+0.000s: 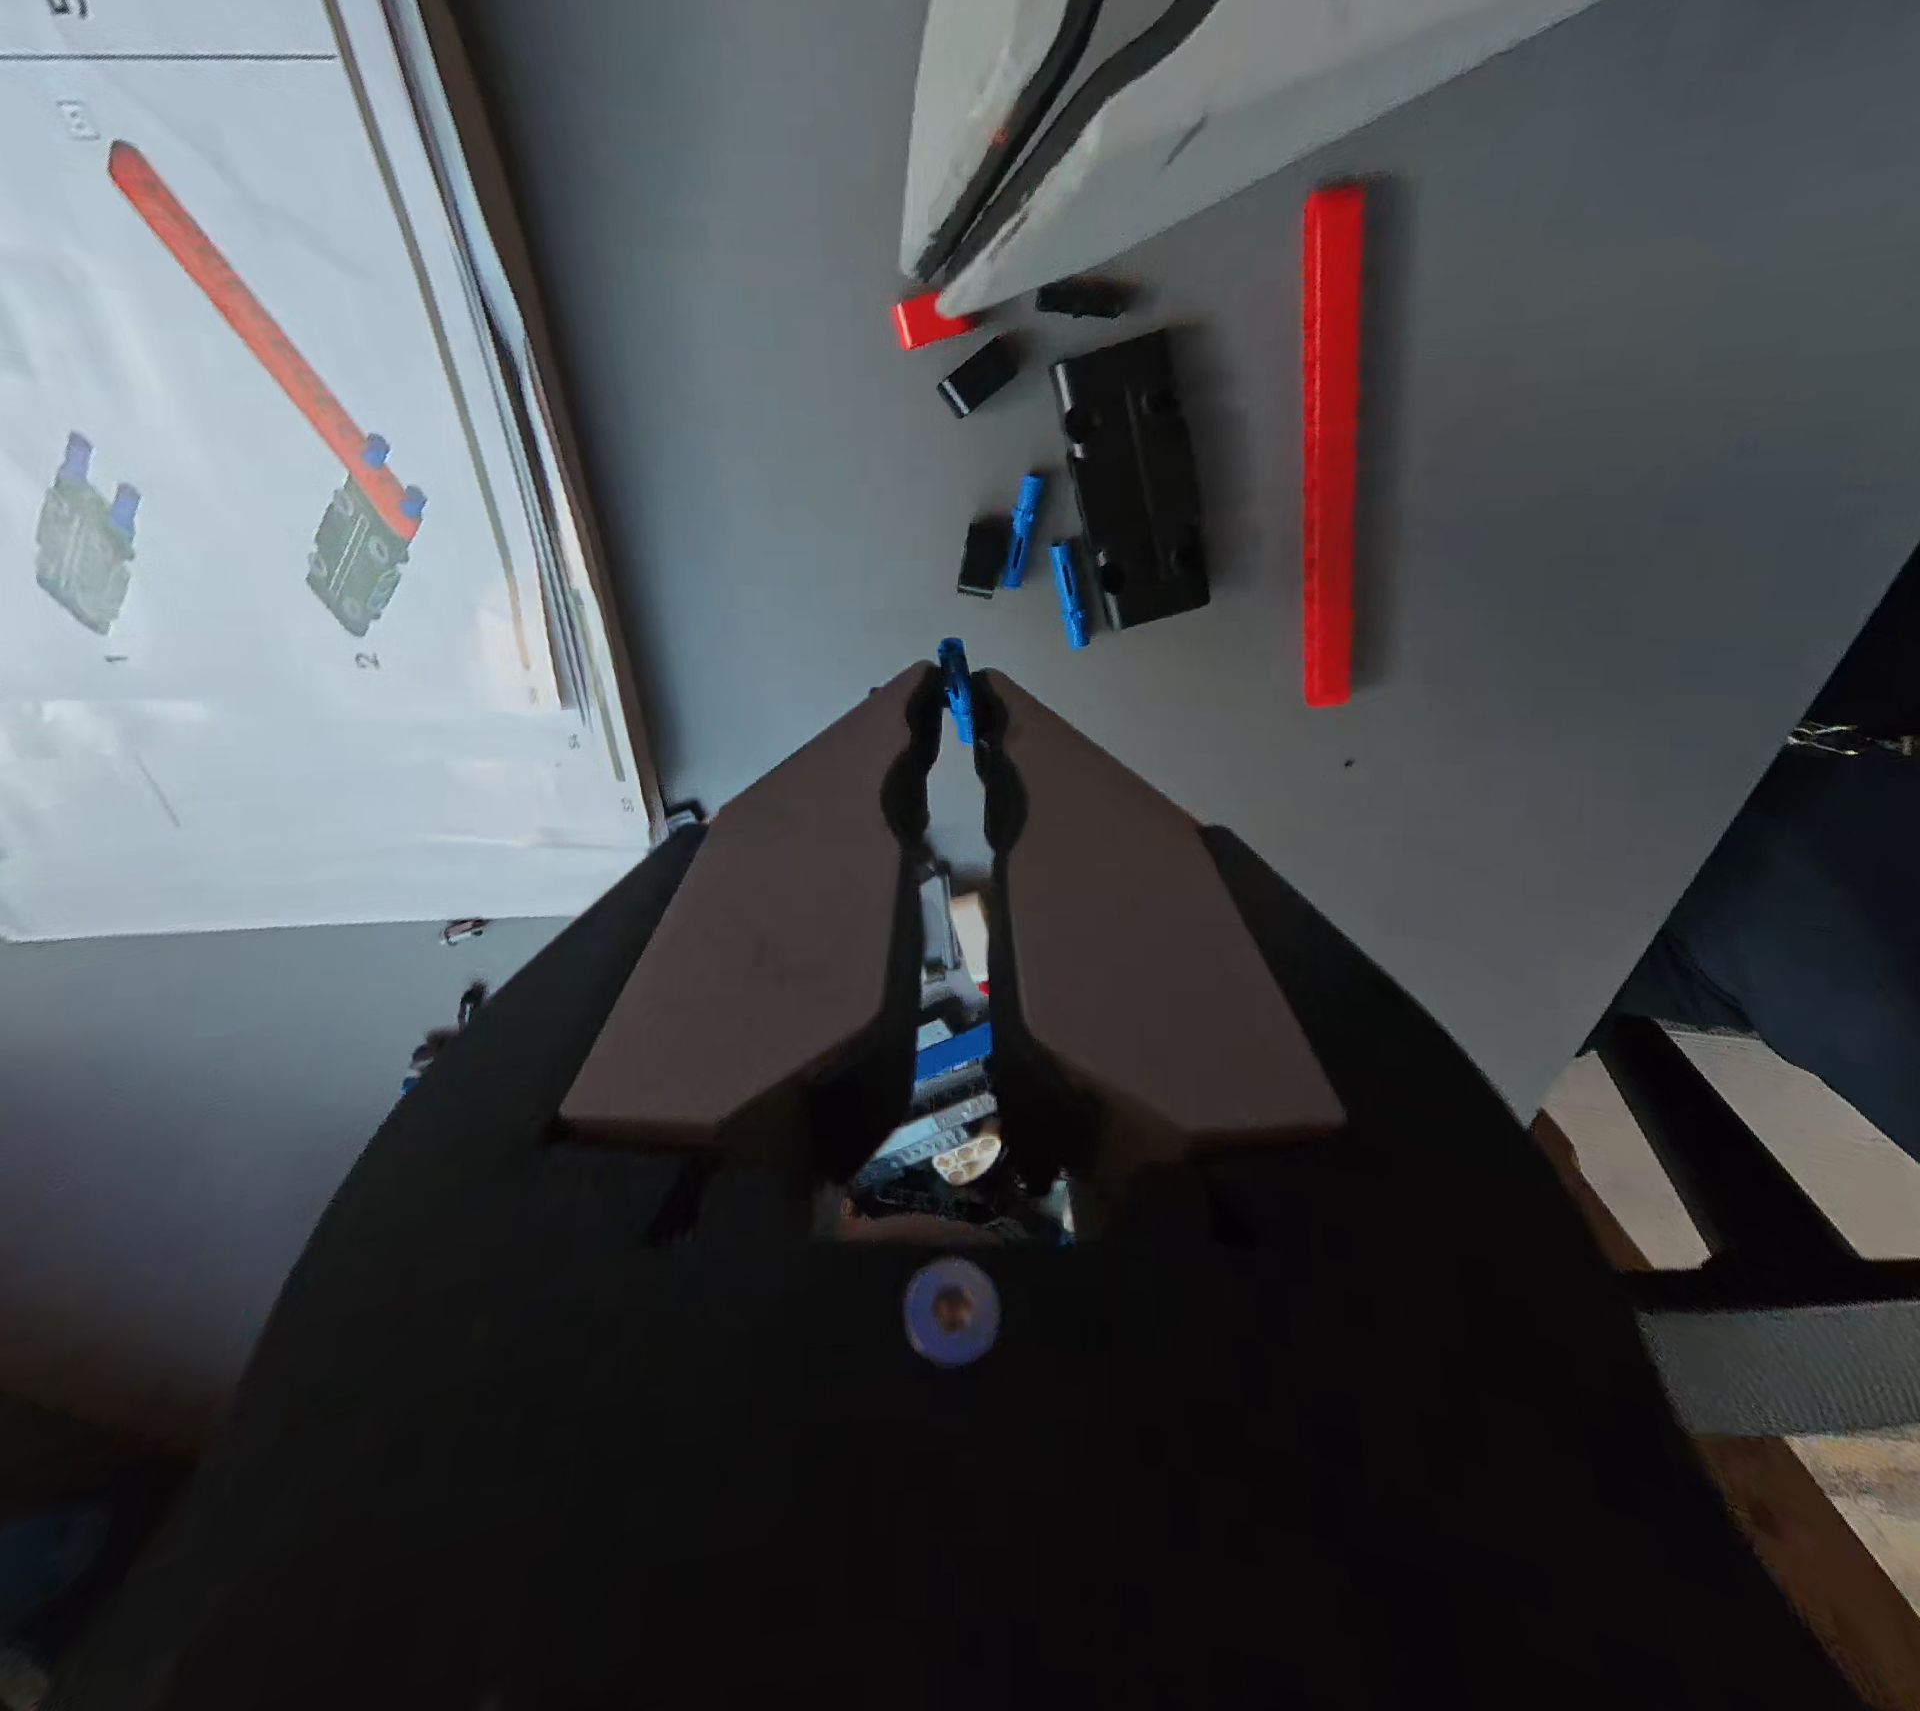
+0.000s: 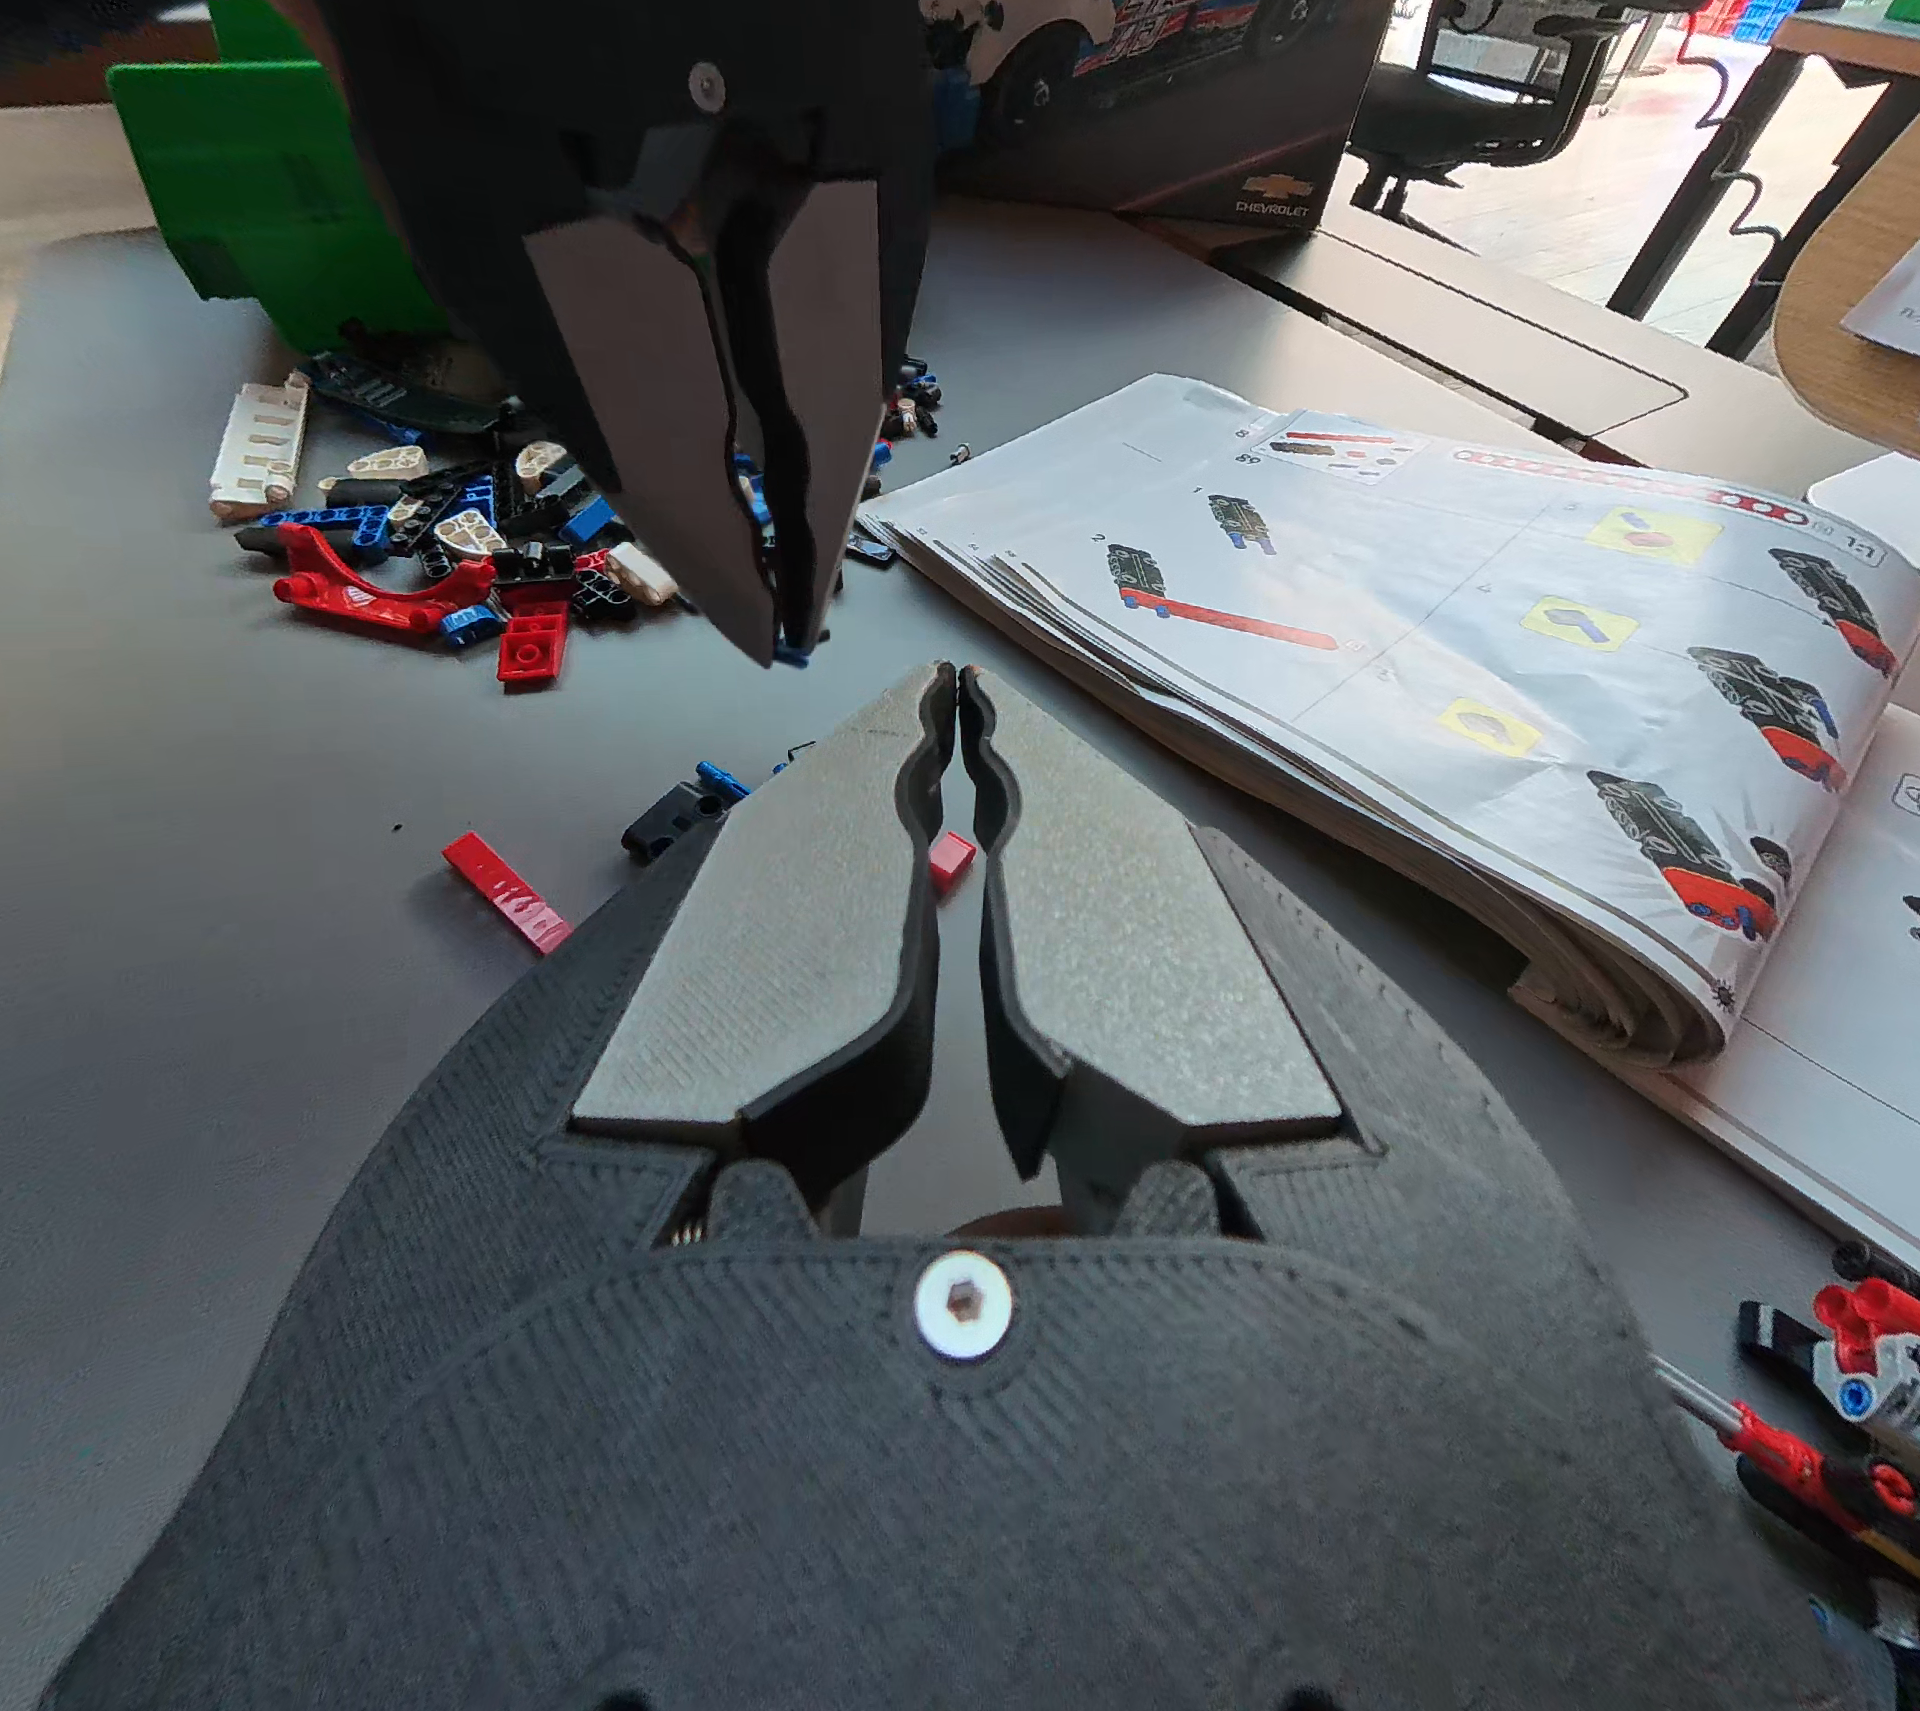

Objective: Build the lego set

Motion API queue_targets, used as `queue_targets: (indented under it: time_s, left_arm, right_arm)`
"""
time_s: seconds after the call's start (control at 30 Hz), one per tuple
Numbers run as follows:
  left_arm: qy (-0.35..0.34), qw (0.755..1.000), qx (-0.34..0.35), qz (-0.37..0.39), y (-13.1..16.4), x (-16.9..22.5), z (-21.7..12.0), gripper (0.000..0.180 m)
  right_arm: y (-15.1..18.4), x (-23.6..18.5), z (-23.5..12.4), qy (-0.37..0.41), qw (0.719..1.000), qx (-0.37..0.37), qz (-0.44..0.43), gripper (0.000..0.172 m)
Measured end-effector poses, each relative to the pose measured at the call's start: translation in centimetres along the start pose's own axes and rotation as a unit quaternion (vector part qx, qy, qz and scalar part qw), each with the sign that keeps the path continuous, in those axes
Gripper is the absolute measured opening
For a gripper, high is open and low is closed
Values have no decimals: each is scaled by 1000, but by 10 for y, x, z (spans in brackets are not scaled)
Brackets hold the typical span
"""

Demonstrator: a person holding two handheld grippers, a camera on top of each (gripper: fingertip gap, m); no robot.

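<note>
The left gripper [image 1: 954, 693] is pinching a small blue pin [image 1: 957, 691] between its fingertips, both pads pressing on it; the pin's ridged end is poking out past the tips. Just beyond and to the right of those fingers, two more blue pins [image 1: 1047, 555] are lying on the grey table [image 1: 727, 207] beside a black block [image 1: 1130, 479], with a long red beam [image 1: 1330, 446] farther right. The right gripper [image 2: 957, 674] is hovering with its tips pressed together, gripping nothing, just below the pinched pin.

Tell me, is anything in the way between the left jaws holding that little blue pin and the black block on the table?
Nothing solid blocks it. Between the blue pin in the left gripper and the black block lies bare table, with two loose blue pins beside the block.
</note>
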State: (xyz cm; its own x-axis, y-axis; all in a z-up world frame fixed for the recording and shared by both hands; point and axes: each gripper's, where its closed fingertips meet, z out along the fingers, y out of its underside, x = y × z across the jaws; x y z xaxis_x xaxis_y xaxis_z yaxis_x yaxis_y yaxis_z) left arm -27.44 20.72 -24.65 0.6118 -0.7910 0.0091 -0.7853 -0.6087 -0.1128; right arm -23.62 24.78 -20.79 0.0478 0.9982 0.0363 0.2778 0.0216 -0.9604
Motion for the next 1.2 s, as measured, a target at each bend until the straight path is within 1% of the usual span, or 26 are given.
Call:
queue_targets:
  time_s: [0.27,0.47,0.57,0.67,0.77,0.83,0.87,0.93,1.0,1.1,1.2]
  left_arm:
    - [27,999,-8,21,-10,15,15,3]
    - [27,999,-16,28,-7,15,26,4]
    - [35,999,-4,22,-8,16,25,6]
    - [20,1000,9,14,-2,11,13,8]
    - [7,998,56,-14,9,9,-14,9]
    - [-2,995,91,-43,24,8,-31,9]
    - [-7,994,97,-55,35,8,-36,9]
    - [-26,993,87,-74,60,4,-38,10]
    - [-27,992,82,-91,77,5,-35,11]
    - [-22,990,91,-101,85,10,-30,12]
    - [-40,989,101,-98,87,13,-28,13]
  right_arm:
    - [-2,-3,0,-3,1000,3,-4,0]
    - [-3,-1,-1,-1,1000,4,-4,0]
    - [-2,-1,-1,-1,1000,3,-3,0]
    - [-1,-1,0,0,1000,0,-4,0]
    - [-2,1,-1,1,1000,3,-1,0]
    - [-2,1,-1,0,1000,5,3,0]
    - [-1,0,0,-2,1000,3,4,0]
    - [1,-2,2,-6,1000,-1,5,0]
    - [1,-2,3,-5,1000,-2,1,0]
    - [-1,0,2,2,1000,5,0,0]
    - [-4,3,-1,6,1000,19,7,0]
